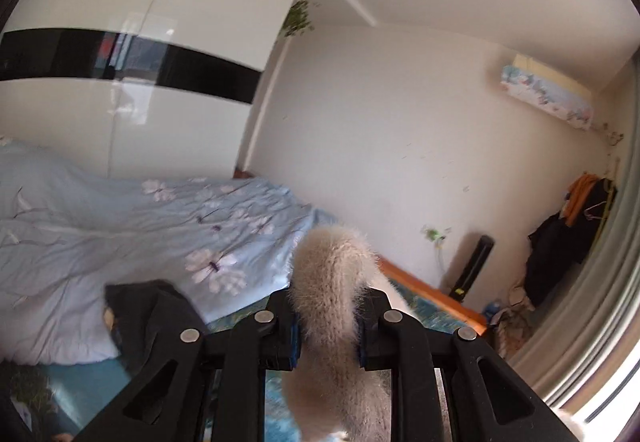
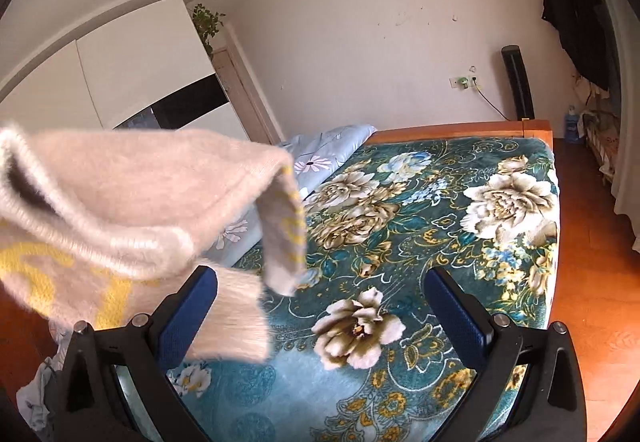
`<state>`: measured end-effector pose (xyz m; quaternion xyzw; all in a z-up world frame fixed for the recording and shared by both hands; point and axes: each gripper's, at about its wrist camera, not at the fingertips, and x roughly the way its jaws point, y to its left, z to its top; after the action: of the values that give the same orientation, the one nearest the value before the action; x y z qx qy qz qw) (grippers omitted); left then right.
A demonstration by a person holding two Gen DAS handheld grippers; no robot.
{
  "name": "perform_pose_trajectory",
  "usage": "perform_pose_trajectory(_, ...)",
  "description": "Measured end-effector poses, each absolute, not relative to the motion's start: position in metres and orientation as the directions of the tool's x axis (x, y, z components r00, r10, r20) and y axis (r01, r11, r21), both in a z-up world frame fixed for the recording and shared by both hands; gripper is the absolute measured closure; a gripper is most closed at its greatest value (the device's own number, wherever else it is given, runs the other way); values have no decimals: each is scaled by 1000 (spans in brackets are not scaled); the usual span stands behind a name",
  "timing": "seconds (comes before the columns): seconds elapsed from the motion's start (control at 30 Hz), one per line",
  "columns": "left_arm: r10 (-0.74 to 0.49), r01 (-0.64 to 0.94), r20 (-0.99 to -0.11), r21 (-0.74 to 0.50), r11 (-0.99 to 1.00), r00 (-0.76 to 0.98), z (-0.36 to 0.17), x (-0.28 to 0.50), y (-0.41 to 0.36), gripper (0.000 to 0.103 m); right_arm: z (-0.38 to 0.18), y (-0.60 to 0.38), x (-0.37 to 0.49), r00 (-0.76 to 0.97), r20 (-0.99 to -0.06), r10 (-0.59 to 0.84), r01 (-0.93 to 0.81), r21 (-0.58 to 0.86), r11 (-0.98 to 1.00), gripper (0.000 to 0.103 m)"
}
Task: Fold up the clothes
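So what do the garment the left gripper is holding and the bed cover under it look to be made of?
Sweater: fuzzy pinkish-beige knit, mohair-like or brushed acrylic by its fine haloed fibres and ribbed edge, with yellow lettering. Left gripper is clamped on it. Bed cover: plush, slightly shiny printed fleece, likely synthetic.

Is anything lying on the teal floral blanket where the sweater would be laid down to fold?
Nothing visible does. The sweater hangs in the air, pinched by the left hand-held gripper. The open right hand-held gripper looks down on a bare stretch of the blanket. The pale blue quilt lies bunched along its far left edge.
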<state>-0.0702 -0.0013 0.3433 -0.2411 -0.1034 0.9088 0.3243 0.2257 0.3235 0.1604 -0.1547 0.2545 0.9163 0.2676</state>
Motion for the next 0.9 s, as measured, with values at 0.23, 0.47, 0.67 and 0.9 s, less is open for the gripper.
perform_pose_trajectory(0.23, 369, -183, -781, -321, -929, -504, 99, -113, -44, 82, 121, 307, 207, -783, -541, 307, -548, 364, -753, 0)
perform_pose_trajectory(0.47, 358, 2, -833, -396, -918, -423, 19, -76, -93, 71, 102, 295, 183, -767, -605, 213, -495, 349, -796, 0)
perform_pose_trajectory(0.67, 383, -74, -820, -391, -918, -426, 35, -47, -113, 37, 63, 284, 136, -738, -675, -2, -409, 450, -793, 0)
perform_pose_trajectory(0.9, 339, -175, -880, -296, -939, -334, -7, 25, -120, 30, 12, 285, 91, -645, -750, -143, -396, 488, -778, 0)
